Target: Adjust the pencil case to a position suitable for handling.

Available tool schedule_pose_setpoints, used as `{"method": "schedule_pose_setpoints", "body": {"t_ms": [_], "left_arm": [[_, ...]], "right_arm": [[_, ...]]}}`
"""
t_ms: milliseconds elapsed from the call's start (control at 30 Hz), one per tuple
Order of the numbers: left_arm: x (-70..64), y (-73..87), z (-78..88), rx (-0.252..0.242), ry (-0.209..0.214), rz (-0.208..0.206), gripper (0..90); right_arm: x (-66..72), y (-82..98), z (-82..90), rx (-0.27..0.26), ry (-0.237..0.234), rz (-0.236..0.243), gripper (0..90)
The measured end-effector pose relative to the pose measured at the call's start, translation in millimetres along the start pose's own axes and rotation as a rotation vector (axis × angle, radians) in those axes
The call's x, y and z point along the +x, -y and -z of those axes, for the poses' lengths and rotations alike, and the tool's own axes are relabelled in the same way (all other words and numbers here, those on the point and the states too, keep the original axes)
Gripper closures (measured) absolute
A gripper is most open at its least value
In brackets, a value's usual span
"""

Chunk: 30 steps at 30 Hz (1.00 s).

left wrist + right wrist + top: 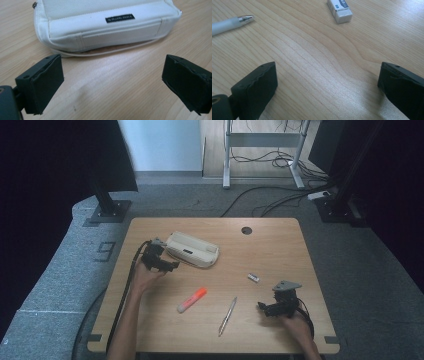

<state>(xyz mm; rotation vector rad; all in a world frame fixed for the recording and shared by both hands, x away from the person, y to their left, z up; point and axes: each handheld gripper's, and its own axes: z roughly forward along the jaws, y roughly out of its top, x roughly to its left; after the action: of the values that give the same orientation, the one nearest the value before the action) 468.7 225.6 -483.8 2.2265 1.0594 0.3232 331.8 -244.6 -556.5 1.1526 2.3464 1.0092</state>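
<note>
A white fabric pencil case (192, 249) lies on the wooden table (270, 245), left of centre. My left gripper (170, 265) sits just beside its near-left end. In the left gripper view the jaws stand wide apart, open, with the pencil case (105, 25) a little ahead and bare wood between them. An orange highlighter (192, 300), a pen (227, 316) and a small white eraser (253, 278) lie in the middle. My right gripper (264, 308) rests low at the front right, open. Ahead of it lie the pen's tip (229, 23) and the eraser (340, 10).
A round cable hole (246, 230) sits near the table's far edge. Black stand bases (107, 212) and cables (280, 195) lie on the grey floor beyond the table. A person's forearms come in from the bottom edge.
</note>
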Motion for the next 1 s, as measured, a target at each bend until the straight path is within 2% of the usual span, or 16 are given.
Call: {"method": "schedule_pose_setpoints", "body": {"t_ms": [67,167,200,300,367,433,667,900,967,1000], "left_arm": [[3.3,-4.5,-2.9,-0.007,-0.012,-0.006,3.8],[8.8,-9.2,-5.9,0.000,0.006,0.011,4.2],[11.9,-13.9,-9.0,0.006,-0.010,0.009,4.5],[15.8,-19.5,-13.1,0.014,-0.013,0.017,4.7],[18.8,-24.1,-16.6,0.021,-0.017,0.013,5.0],[23.5,-30.0,-21.5,0.035,-0.038,0.001,5.2],[35.7,-42.4,-29.7,0.045,-0.042,0.023,5.7],[43.8,-53.1,-42.8,0.085,-0.091,0.005,6.6],[47.7,-54.0,-45.2,0.077,-0.097,0.020,7.2],[53.7,-54.6,-47.8,0.081,-0.098,0.044,7.2]], "right_arm": [[0.0,0.0,0.0,0.000,0.000,0.000,2.1],[0.0,0.0,0.0,0.000,0.000,0.000,2.1],[0.0,0.0,0.0,0.000,0.000,0.000,2.1],[0.0,0.0,0.0,0.000,0.000,0.000,2.1],[0.0,0.0,0.0,0.000,0.000,-0.001,2.1],[0.0,0.0,0.0,0.000,0.000,0.000,2.1],[-0.1,0.0,-0.1,-0.001,0.000,0.001,2.1],[-0.2,0.1,-0.1,-0.002,0.000,0.003,2.1],[-0.2,0.1,-0.1,-0.002,0.000,0.003,2.1],[-0.2,0.1,-0.1,-0.002,0.000,0.003,2.1]]}}
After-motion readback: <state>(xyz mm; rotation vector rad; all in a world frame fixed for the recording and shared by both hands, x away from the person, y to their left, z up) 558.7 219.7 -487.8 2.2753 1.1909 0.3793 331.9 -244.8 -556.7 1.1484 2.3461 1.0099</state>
